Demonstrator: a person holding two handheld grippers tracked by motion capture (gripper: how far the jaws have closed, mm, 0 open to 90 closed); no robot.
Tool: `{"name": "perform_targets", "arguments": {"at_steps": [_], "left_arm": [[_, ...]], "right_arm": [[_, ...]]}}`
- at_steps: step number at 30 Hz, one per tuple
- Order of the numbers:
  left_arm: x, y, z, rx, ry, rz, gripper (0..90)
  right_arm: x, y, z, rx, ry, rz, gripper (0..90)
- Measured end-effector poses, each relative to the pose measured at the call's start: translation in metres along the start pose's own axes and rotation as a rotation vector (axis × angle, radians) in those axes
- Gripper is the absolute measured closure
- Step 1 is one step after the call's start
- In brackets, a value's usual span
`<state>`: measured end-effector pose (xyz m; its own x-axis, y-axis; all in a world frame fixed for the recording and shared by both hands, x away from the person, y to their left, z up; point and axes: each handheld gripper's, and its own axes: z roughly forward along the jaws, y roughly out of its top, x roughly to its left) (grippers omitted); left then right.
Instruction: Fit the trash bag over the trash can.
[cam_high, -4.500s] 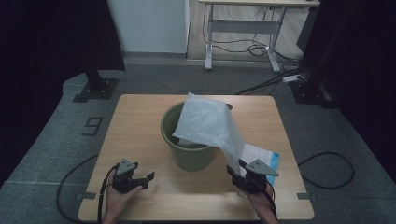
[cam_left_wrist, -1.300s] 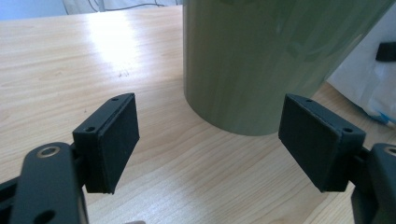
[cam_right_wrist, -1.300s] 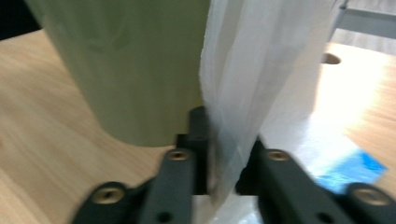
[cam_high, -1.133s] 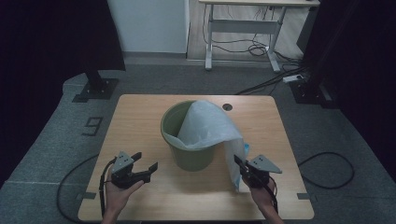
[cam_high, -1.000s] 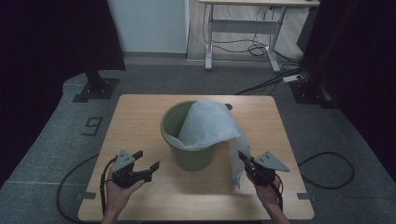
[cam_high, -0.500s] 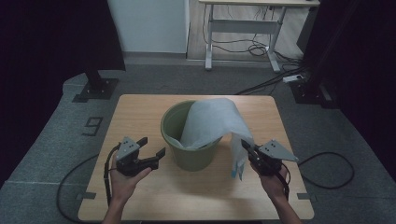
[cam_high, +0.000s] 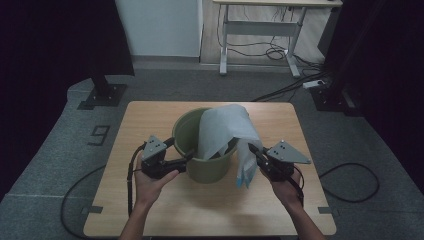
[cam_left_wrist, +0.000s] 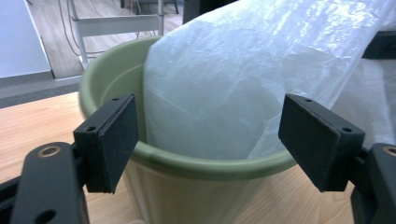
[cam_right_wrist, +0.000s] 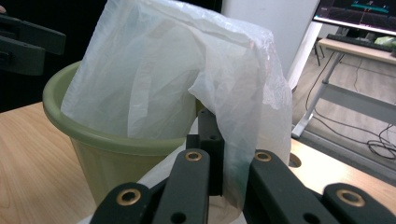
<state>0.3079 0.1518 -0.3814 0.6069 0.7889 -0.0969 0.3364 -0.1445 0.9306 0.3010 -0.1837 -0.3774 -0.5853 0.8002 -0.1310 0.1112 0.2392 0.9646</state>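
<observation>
Thin white plastic bag (cam_high: 225, 131) is half stuffed into the green bucket (cam_high: 200, 167), rest draped over its right rim. Right gripper (cam_high: 254, 151) pinches that edge; left gripper (cam_high: 186, 161) gapes empty beside the bucket. Lining's maybe halfway, rim not wrapped yet.

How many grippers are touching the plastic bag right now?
1. The right gripper is shut on the plastic bag beside the green bucket; the left gripper stands open at the bucket's near rim, not touching it.
</observation>
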Motion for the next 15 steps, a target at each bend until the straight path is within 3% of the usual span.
{"name": "perform_targets", "arguments": {"at_steps": [7, 15], "left_arm": [[-0.01, 0.003, 0.006, 0.007, -0.019, 0.006, 19.3], [-0.027, 0.007, 0.017, 0.014, -0.074, 0.016, 19.0]], "right_arm": [[0.0, 0.0, 0.004, 0.009, 0.018, 0.004, 88.3], [-0.001, 0.001, 0.006, 0.021, 0.026, 0.014, 88.3]]}}
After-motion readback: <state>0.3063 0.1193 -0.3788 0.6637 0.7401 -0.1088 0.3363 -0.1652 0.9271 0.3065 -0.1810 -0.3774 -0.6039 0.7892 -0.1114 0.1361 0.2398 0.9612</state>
